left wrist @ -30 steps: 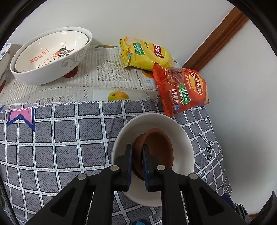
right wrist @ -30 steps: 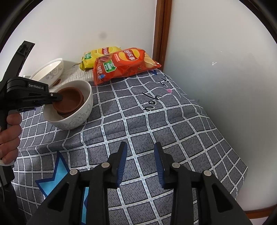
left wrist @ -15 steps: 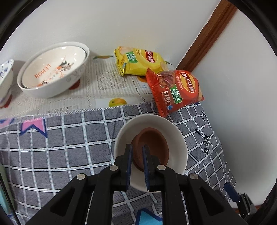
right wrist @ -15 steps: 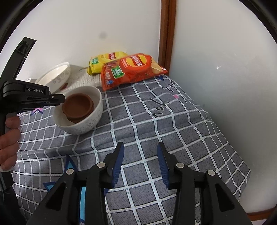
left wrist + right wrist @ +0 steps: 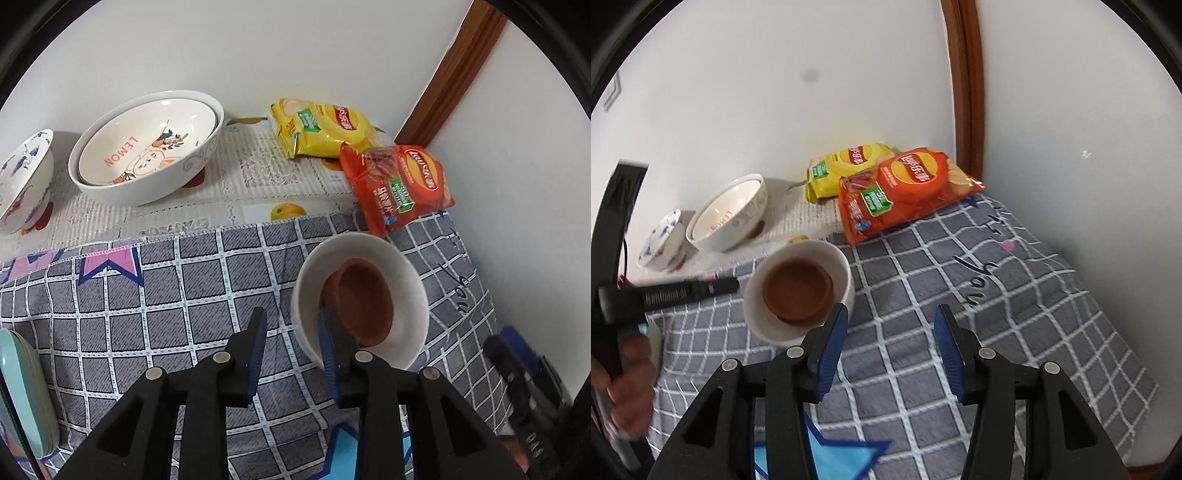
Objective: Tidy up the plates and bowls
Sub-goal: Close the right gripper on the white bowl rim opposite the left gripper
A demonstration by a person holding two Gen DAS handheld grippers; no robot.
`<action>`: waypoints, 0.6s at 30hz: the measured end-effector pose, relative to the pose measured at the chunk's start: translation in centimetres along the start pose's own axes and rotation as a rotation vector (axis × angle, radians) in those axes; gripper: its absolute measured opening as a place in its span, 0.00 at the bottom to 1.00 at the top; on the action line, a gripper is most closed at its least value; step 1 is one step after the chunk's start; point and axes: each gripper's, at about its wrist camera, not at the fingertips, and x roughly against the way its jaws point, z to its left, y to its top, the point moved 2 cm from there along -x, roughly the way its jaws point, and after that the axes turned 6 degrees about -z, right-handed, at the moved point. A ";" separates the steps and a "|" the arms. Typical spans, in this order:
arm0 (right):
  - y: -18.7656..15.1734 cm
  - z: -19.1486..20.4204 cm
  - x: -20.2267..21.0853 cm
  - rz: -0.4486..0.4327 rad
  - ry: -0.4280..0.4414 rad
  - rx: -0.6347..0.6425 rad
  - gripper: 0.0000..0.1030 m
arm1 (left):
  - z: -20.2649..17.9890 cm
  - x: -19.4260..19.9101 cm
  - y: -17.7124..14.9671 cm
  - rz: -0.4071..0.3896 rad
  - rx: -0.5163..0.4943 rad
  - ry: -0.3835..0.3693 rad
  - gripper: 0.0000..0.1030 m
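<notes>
Bowls (image 5: 360,299) rest on grey checked cloth (image 5: 147,295) beside white walls (image 5: 221,44).

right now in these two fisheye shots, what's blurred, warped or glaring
Left wrist view: sharp mid-frame, the brown wooden door trim bows with the lens, the right claw at the lower right edge is smeared, small glare spots inside the large white LEMON bowl. Right wrist view: the hand and left claw are motion-blurred, the shiny orange chip bag stays crisp.
</notes>
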 end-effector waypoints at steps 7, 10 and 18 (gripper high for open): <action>1.5 1.0 -3.4 0.063 0.074 0.006 0.47 | 0.2 -1.3 -0.1 0.028 0.000 0.003 0.26; 1.5 1.3 -5.0 0.099 0.069 0.017 0.47 | 0.1 -2.2 -0.2 0.044 -0.007 0.009 0.26; 0.9 2.0 -8.6 0.192 0.070 0.058 0.41 | 0.1 -4.0 -0.4 0.073 -0.030 0.032 0.27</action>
